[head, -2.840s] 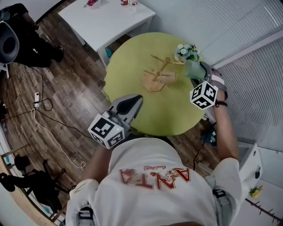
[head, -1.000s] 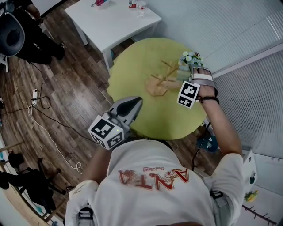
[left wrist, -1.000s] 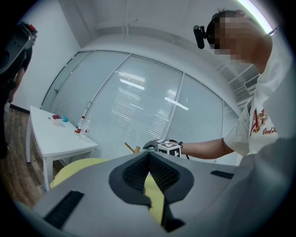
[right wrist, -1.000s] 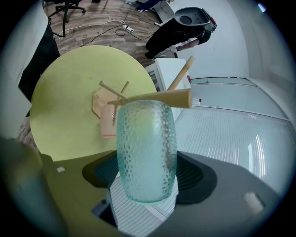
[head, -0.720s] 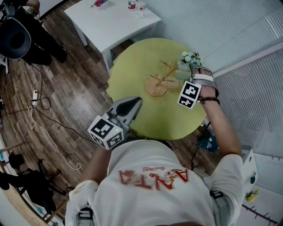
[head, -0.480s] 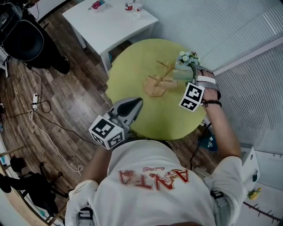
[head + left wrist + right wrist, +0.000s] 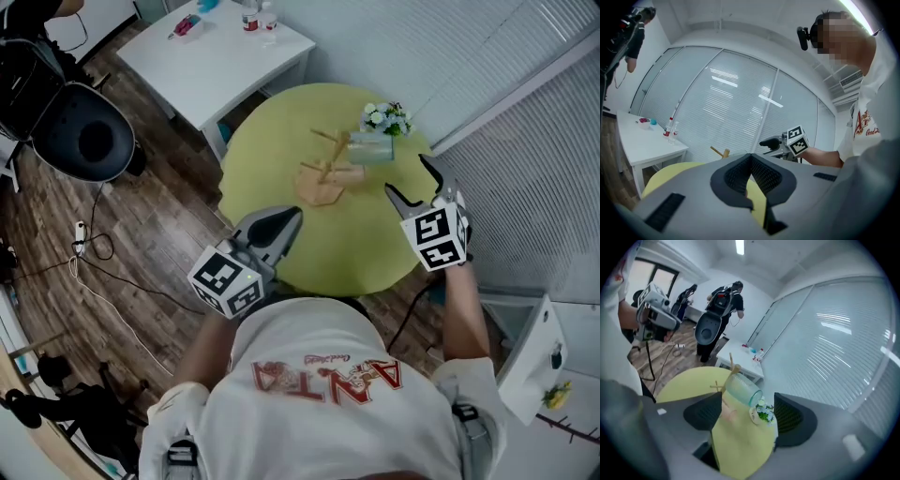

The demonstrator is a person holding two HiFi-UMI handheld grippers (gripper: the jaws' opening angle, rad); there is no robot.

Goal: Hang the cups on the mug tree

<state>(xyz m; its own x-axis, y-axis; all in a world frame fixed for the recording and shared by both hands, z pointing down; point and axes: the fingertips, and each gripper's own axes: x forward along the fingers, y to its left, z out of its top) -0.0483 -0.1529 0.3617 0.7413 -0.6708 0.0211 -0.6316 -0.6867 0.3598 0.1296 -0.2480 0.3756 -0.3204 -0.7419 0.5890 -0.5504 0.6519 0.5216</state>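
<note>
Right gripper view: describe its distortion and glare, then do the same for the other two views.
Right gripper view: fisheye curves the blinds, corners go dark, ceiling light flares. Left gripper view: lamp reflections streak the glass wall, edges dark. Head view: even light, no blur.

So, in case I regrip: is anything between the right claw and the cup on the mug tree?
Nothing visible. The right claw, empty, jaws open though just closing a little, faces the cup on the mug tree across the table; the flowers stand aside.
</note>
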